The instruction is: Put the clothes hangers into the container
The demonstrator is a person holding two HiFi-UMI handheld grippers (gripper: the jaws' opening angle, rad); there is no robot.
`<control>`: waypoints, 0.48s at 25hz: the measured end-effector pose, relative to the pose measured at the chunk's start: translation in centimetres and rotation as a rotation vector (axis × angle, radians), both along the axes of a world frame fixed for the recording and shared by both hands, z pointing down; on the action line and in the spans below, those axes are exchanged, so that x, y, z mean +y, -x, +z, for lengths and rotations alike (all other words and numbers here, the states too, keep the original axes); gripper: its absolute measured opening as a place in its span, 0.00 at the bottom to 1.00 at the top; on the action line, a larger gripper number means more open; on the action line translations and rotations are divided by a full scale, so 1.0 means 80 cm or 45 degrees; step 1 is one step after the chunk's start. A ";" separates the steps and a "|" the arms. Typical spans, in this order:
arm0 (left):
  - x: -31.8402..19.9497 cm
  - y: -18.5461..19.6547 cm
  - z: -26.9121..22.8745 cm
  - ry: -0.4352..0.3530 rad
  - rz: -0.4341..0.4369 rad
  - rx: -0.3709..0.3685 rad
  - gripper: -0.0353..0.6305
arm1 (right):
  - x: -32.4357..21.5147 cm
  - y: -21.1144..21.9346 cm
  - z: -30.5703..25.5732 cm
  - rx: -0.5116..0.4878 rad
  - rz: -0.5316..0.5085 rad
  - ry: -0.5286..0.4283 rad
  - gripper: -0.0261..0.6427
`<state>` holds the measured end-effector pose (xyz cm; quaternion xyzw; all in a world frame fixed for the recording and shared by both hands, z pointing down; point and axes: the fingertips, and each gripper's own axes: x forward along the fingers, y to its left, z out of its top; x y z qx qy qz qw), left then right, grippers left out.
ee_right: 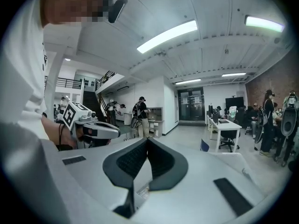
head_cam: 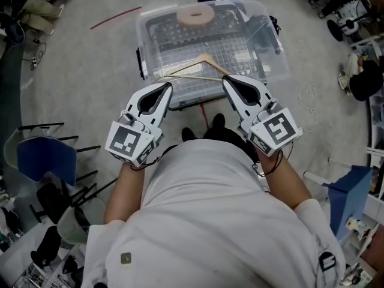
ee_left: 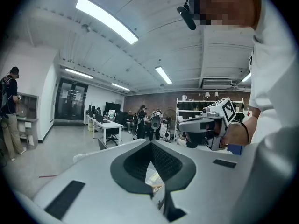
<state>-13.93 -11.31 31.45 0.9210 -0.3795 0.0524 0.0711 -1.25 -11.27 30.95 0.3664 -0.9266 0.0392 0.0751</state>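
Observation:
A wooden clothes hanger [head_cam: 203, 63] lies on top of the clear plastic container [head_cam: 270, 47], which stands on the floor ahead of me. My left gripper [head_cam: 167, 86] and right gripper [head_cam: 226, 78] are held side by side in front of my chest, tips pointing toward the container's near edge. Both are shut with nothing between the jaws. The left gripper view shows its jaws [ee_left: 150, 144] meeting at the tip, with the right gripper [ee_left: 205, 122] beside them. In the right gripper view the jaws [ee_right: 146, 142] also meet, and the left gripper [ee_right: 88, 128] shows at left.
A peach-coloured tape roll [head_cam: 195, 15] rests on the container's far side. A blue chair [head_cam: 45, 158] stands at left, a blue box [head_cam: 351, 192] at right, a red rod [head_cam: 116, 17] on the floor. Desks [ee_right: 227, 125] and standing people [ee_right: 139, 115] are far off.

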 end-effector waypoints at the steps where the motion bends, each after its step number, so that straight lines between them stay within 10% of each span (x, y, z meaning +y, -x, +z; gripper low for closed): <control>1: 0.002 -0.004 -0.003 -0.007 0.003 -0.002 0.08 | 0.004 -0.004 -0.003 0.005 -0.005 -0.008 0.07; 12: 0.020 -0.067 -0.014 -0.001 -0.041 0.007 0.08 | 0.028 -0.072 -0.012 -0.003 -0.055 -0.040 0.07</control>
